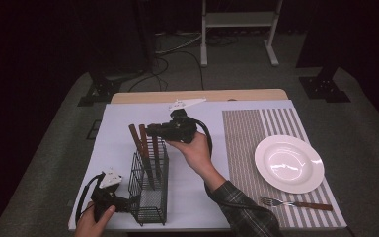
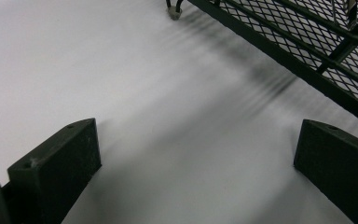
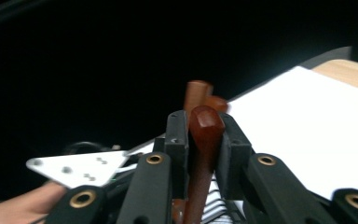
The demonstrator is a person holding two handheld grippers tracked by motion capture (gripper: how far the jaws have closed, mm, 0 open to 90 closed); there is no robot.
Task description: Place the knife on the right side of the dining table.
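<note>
From the high view, the right gripper [image 1: 154,131] pinches a wooden handle [image 1: 154,148] standing in the wire caddy [image 1: 150,190] directly below it. In the left gripper view, the left gripper [image 2: 196,163] gapes empty just beside the caddy's mesh wall, likely bracing it. In the right gripper view, that handle sits clamped upright between the jaws, two more handles [image 3: 200,95] just beyond.

Wooden-handled cutlery standing in a black wire caddy

Three brown wooden handles [image 1: 143,143] rise tilted from the black wire-mesh caddy [image 1: 150,190]; one handle [image 3: 204,140] is pinched between the right gripper's [image 1: 153,131] jaws, the other two just beyond it. The caddy's near end sits just beside the left gripper's [image 1: 128,203] spread jaws, its mesh wall [image 2: 307,42] ahead of them.
</note>
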